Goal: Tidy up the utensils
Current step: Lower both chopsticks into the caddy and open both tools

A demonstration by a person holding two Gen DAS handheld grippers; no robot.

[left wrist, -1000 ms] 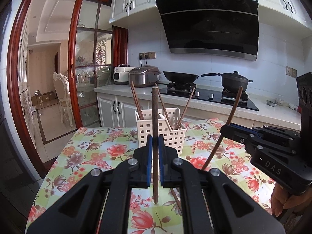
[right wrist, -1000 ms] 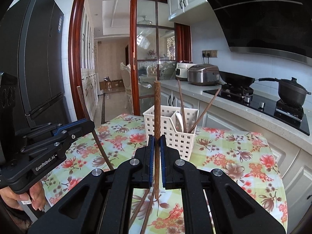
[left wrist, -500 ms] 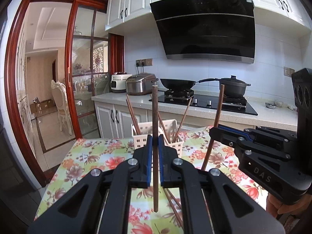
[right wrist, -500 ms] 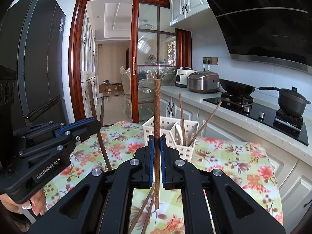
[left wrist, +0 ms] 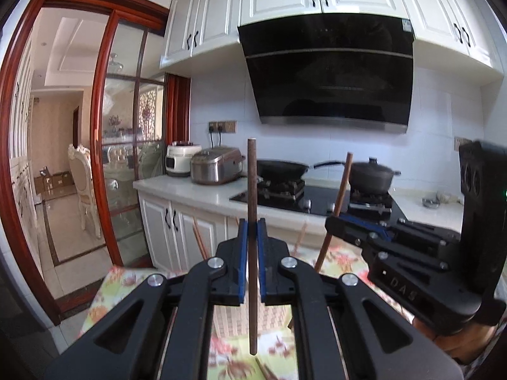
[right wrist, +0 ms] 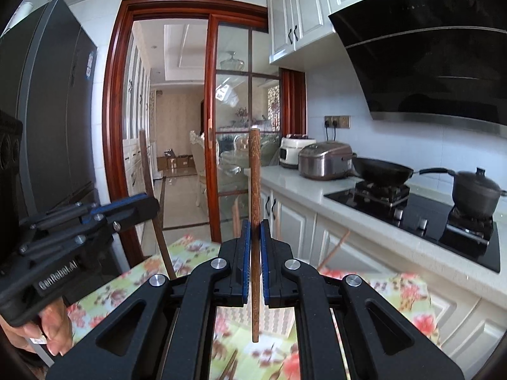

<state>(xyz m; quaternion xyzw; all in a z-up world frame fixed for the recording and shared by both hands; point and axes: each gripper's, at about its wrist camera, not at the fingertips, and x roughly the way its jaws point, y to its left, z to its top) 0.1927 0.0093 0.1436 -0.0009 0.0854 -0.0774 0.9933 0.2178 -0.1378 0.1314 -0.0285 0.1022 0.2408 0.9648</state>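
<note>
My left gripper [left wrist: 252,231] is shut on a dark brown chopstick [left wrist: 252,174] that stands upright between its blue pads. My right gripper [right wrist: 254,231] is shut on a second brown chopstick [right wrist: 254,174], also upright. Each gripper shows in the other's view: the right gripper [left wrist: 332,221] at the right with its chopstick [left wrist: 340,196], the left gripper [right wrist: 152,202] at the left with its own [right wrist: 145,164]. The white utensil basket [left wrist: 234,319] is mostly hidden below the fingers, and only the tips of its chopsticks [left wrist: 198,237] poke up. Both grippers hang above the floral table [right wrist: 158,269].
Loose chopsticks [left wrist: 264,370] lie on the cloth below the fingers. Behind the table runs a white counter [left wrist: 190,190] with rice cookers [left wrist: 217,169], a wok [left wrist: 280,167] and a pot [left wrist: 370,174]. A dark fridge [right wrist: 54,110] stands left. A hand [right wrist: 54,326] holds the left gripper.
Both grippers have risen with their chopsticks still clamped. The basket and table have dropped low in both views and are now largely hidden behind the fingers.
</note>
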